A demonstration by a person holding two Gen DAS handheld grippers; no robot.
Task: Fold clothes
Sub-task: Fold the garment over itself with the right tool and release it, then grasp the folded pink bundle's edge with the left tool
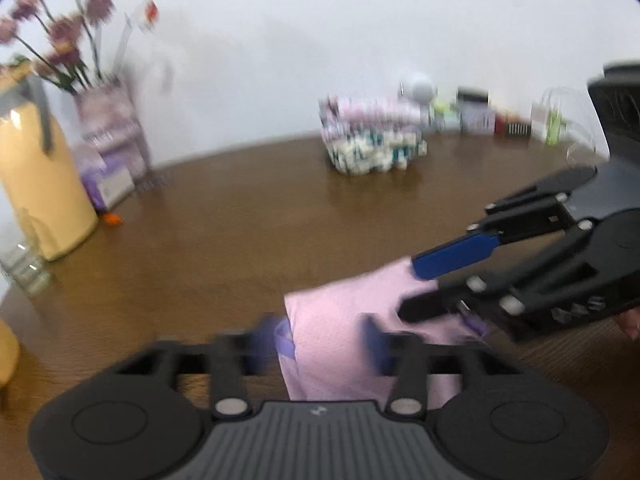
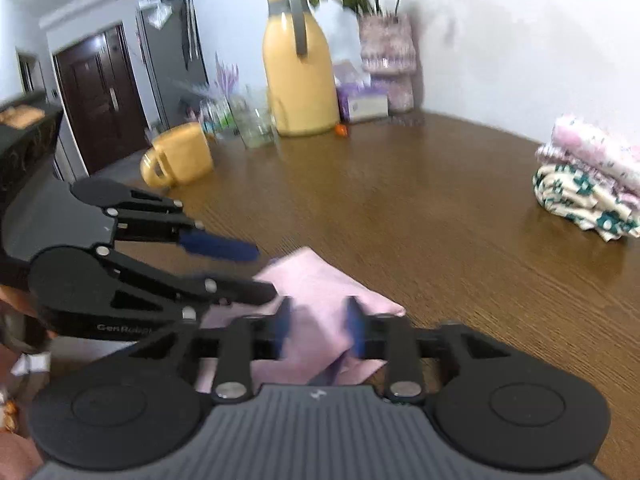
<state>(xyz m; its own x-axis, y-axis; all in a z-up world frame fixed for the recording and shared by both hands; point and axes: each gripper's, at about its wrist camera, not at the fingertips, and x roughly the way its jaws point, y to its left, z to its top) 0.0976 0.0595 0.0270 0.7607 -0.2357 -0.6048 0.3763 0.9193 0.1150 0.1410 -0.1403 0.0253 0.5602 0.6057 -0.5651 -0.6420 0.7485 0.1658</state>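
A folded pink garment (image 1: 340, 320) (image 2: 316, 280) lies on the brown wooden table (image 1: 240, 240) (image 2: 460, 208), near its front edge. My left gripper (image 1: 320, 342) (image 2: 264, 274) is open, its blue fingertips either side of the garment's left part. From the right comes my right gripper (image 1: 410, 288) (image 2: 320, 322), also open, one finger above the cloth's edge and one below it. Both views are blurred by motion. I cannot tell whether any finger presses on the cloth.
A stack of folded patterned clothes (image 1: 372, 136) (image 2: 588, 176) sits at the back. A yellow jug (image 1: 40, 192) (image 2: 300, 80), a flower vase (image 1: 108, 128), a glass (image 2: 256, 128) and a tipped yellow mug (image 2: 180, 156) stand along the left. Small boxes (image 1: 476, 116) line the wall.
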